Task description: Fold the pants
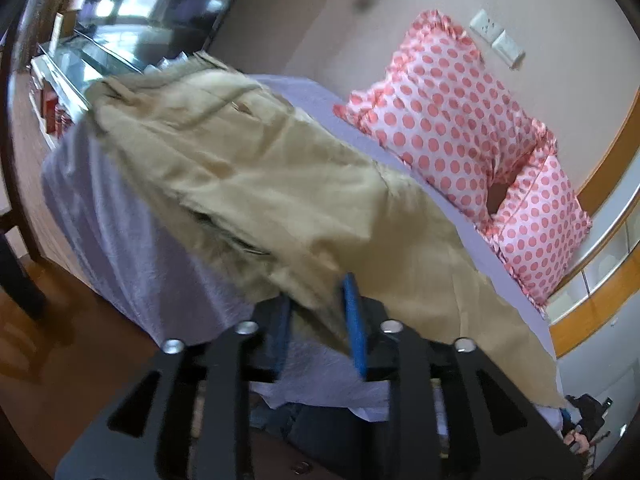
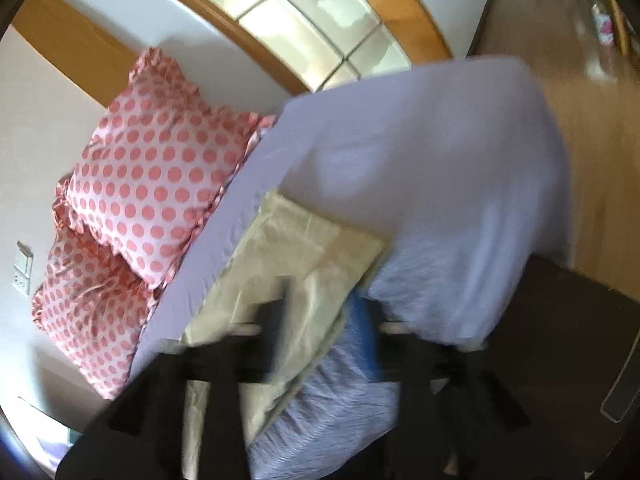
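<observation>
- Left gripper (image 1: pixel 320 312) pinched a bunch of the khaki pants (image 1: pixel 248 176), lifted mid-frame over the lavender bed sheet (image 1: pixel 120 240).
- Right gripper (image 2: pixel 320 320) pinched the pants' edge at lower centre, view blurred.
- Judged early: the fold was barely begun, with laying over and flattening left.

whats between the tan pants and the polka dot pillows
Only a bare strip of the lavender bedsheet. In both wrist views, the pants lie apart from the pillows, with nothing else on that stretch.
</observation>
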